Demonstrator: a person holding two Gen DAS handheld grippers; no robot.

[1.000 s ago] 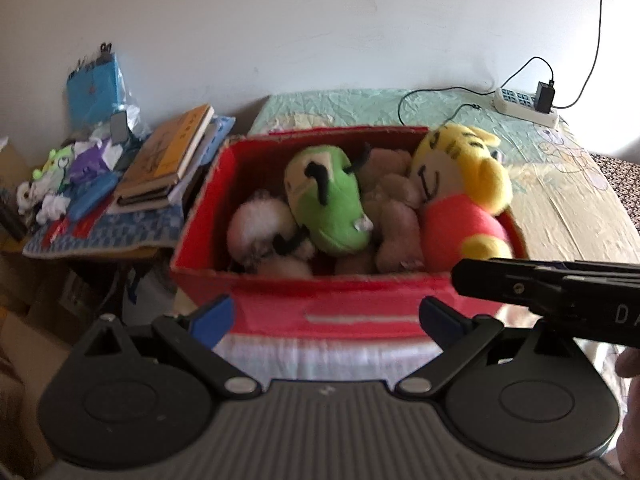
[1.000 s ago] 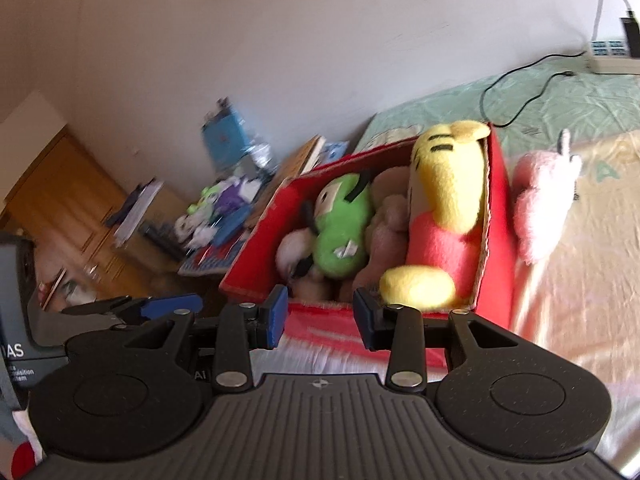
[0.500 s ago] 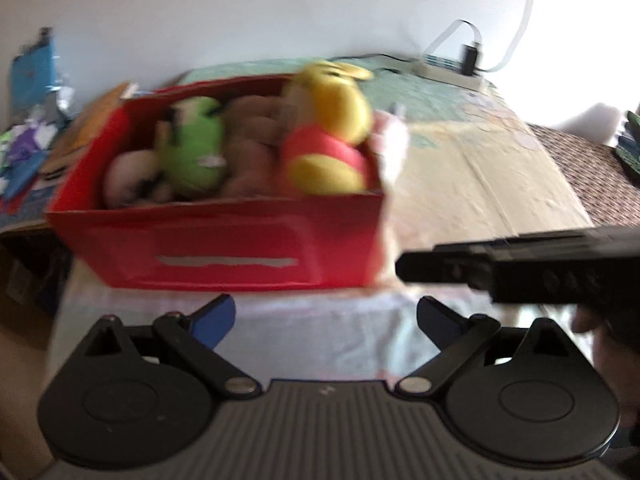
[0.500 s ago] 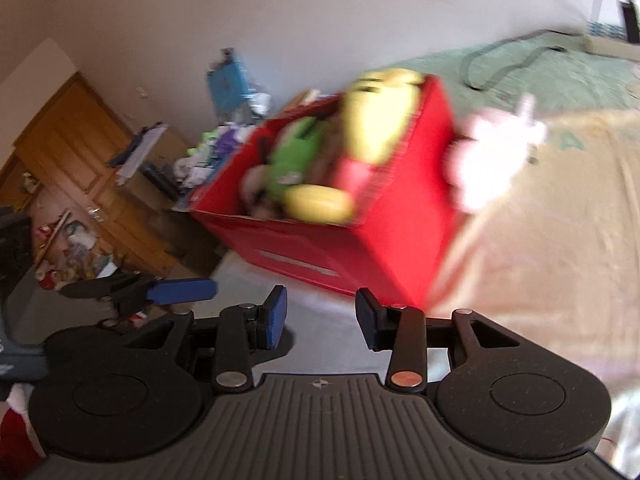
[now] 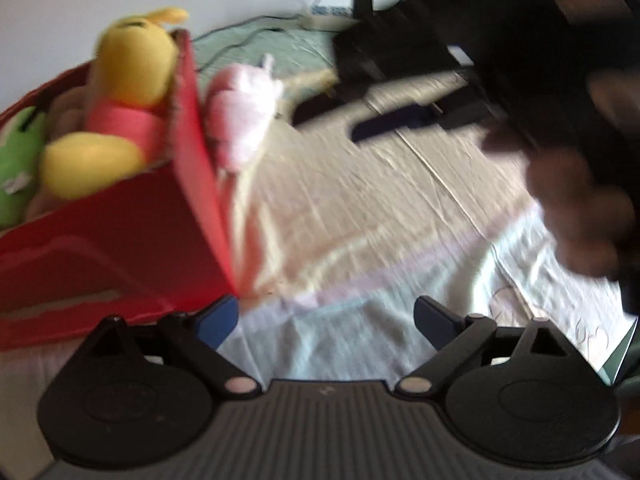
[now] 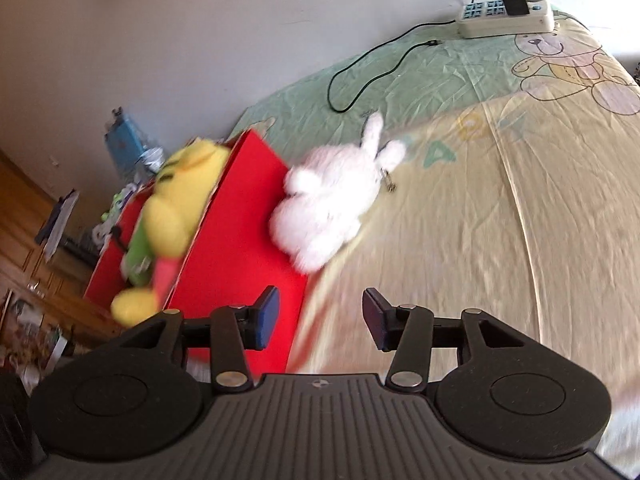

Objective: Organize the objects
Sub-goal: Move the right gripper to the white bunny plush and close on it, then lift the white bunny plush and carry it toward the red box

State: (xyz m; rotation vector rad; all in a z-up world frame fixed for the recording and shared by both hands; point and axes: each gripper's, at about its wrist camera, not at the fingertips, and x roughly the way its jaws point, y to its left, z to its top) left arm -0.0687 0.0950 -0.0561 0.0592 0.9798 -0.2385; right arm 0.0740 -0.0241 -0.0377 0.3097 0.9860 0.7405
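A red box (image 5: 120, 236) (image 6: 236, 236) sits on the bed, stuffed with a yellow plush (image 5: 128, 76) (image 6: 180, 196), a green plush (image 5: 16, 160) (image 6: 138, 256) and others. A pale pink plush rabbit (image 5: 240, 112) (image 6: 332, 204) lies on the sheet against the box's right side. My left gripper (image 5: 326, 320) hovers over the sheet by the box's near corner, its jaws wide and closing slowly, nothing between them. My right gripper (image 6: 320, 320) (image 5: 360, 116) points at the rabbit from a short way off, its jaws opening and empty.
A power strip (image 6: 508, 20) with a plugged charger and a black cable (image 6: 368, 68) lies at the bed's far end. A cluttered side table with books and a blue packet (image 6: 124, 144) stands left of the box. A hand (image 5: 576, 200) holds the right gripper.
Both grippers swung right, from facing the box front to its right side, and dropped lower. The right jaws widened. The rabbit now sits ahead of the right gripper.
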